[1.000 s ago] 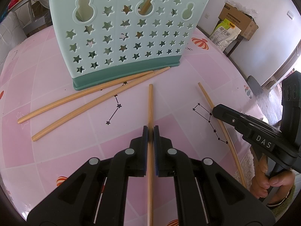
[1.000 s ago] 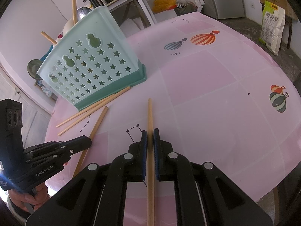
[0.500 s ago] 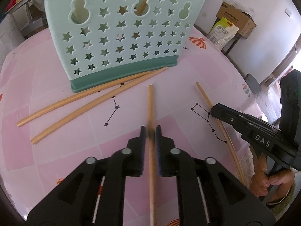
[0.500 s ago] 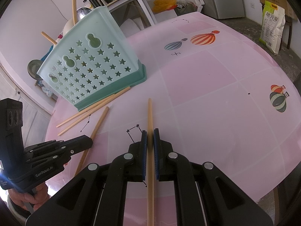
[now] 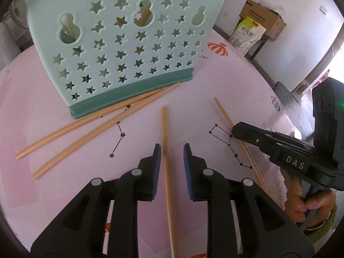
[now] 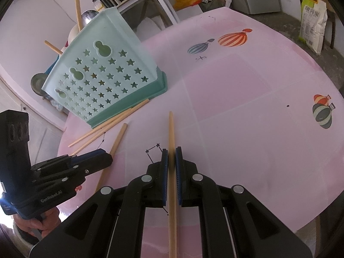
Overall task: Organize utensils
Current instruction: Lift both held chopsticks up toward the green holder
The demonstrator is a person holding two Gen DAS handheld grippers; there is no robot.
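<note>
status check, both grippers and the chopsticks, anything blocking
Left gripper opening, chopstick loose between pads. Right gripper shut on its chopstick. Two more lie against the star-hole holder. Nothing blocking.

The right gripper (image 6: 171,152) clamps a wooden chopstick (image 6: 171,133) above the pink worktop (image 6: 247,111), with the mint utensil basket (image 6: 103,79) ahead to its left.
</note>
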